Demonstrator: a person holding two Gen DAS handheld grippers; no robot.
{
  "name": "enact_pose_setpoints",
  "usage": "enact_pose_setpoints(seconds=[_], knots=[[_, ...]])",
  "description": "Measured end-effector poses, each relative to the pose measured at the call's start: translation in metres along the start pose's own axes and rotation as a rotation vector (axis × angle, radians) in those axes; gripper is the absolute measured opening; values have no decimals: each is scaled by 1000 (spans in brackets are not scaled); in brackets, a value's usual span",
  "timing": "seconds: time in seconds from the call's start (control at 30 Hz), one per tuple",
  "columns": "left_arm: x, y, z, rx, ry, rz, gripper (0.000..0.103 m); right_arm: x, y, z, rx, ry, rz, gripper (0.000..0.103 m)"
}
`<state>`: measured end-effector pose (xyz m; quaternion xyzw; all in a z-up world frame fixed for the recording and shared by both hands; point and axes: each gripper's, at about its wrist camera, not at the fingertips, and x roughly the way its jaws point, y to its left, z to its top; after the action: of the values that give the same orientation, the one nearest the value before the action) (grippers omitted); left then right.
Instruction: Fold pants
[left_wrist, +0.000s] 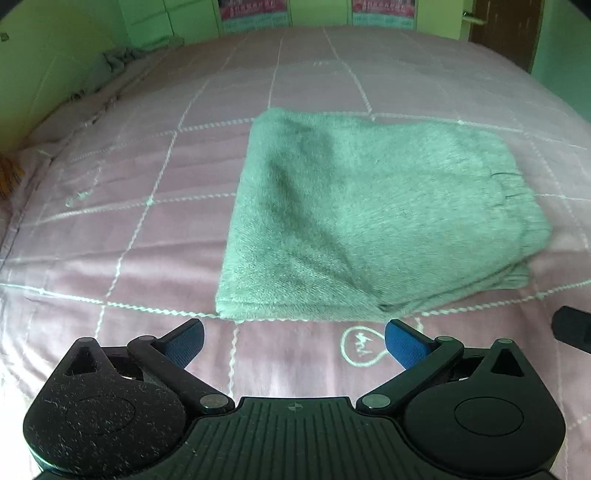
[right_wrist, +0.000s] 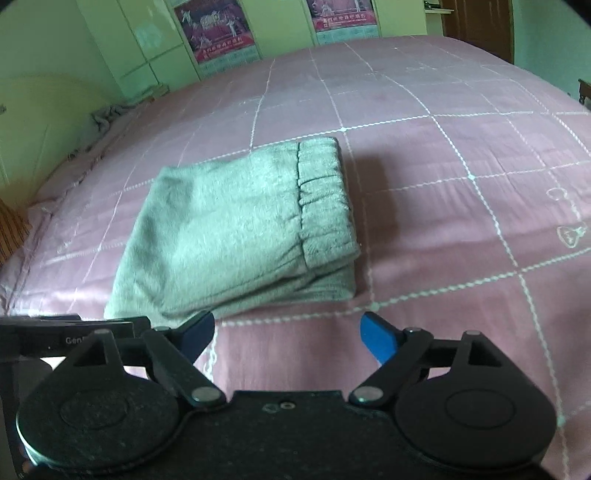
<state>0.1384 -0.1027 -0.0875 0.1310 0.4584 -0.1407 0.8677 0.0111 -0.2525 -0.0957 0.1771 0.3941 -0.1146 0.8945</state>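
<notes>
Two grippers hang over a bed (left_wrist: 147, 229), both with jaws spread wide and nothing between them. From the left wrist camera, the left gripper (left_wrist: 293, 343) sits at 6 o'clock, its blue-padded fingertips (left_wrist: 404, 341) just short of the near edge of the folded pants (left_wrist: 369, 214). The pants, a fuzzy grey-green pair, lie in a compact stack of several layers on the pink quilted bedspread (left_wrist: 129, 266), filling the centre and reaching toward 3 o'clock. Their elastic waistband (right_wrist: 321, 199) lies on top along the right side of the stack, seen most clearly from the right wrist camera, where the pants (right_wrist: 221, 236) sit between centre and 9 o'clock.

In that same camera the right gripper (right_wrist: 288, 334) occupies 6 o'clock, with its left fingertip close to the near edge of the stack and its right one over bare bedspread (right_wrist: 461, 229). Part of the left gripper's black body (right_wrist: 55, 332) shows at 8 o'clock, just beside the right one.

At 12 o'clock stand green cabinet doors with two posters (right_wrist: 214, 33) on them. A crumpled grey cloth (right_wrist: 110, 114) lies at the bed's far left edge, around 10 o'clock. A dark wooden door (left_wrist: 506, 29) shows at 1 o'clock.
</notes>
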Motion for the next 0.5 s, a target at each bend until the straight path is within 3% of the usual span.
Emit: enact_pose_setpoints(seconds=[0.07, 0.5], knots=[[-13, -1, -4, 1, -19, 4, 103, -11, 5, -2, -24, -12, 3, 93], [-88, 9, -32, -3, -155, 63, 103, -63, 30, -26, -101, -89, 20, 94]])
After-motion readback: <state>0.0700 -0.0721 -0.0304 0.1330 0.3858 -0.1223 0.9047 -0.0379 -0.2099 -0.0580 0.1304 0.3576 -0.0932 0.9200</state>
